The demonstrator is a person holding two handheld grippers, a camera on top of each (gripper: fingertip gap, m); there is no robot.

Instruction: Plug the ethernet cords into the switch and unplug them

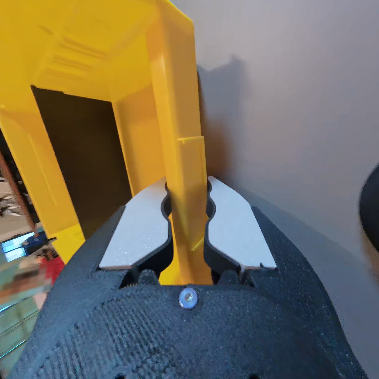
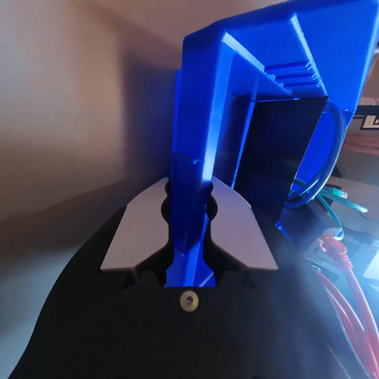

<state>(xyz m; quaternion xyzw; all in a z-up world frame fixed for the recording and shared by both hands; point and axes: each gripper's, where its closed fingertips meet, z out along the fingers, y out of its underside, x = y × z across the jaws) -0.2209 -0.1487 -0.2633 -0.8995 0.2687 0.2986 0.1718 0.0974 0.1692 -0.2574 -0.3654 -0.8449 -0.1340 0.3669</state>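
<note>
My left gripper (image 1: 187, 182) is shut on the side wall of a yellow plastic bin (image 1: 98, 61), held tipped on its side with its dark opening facing me. My right gripper (image 2: 189, 183) is shut on the side wall of a blue plastic bin (image 2: 287, 41), also tipped. Ethernet cords spill out of the blue bin onto the dark table: a blue cord (image 2: 332, 155), a green cord (image 2: 336, 194) with a clear plug, and a red cord (image 2: 336, 254). No switch shows in either view.
A pale wall (image 1: 287, 102) stands close behind the yellow bin, and a beige wall (image 2: 71, 102) lies left of the blue bin. A dark round object (image 1: 371, 205) sits at the right edge of the left wrist view. Room clutter shows at the lower left. My right fingertips sit around 45 cm from my left ones.
</note>
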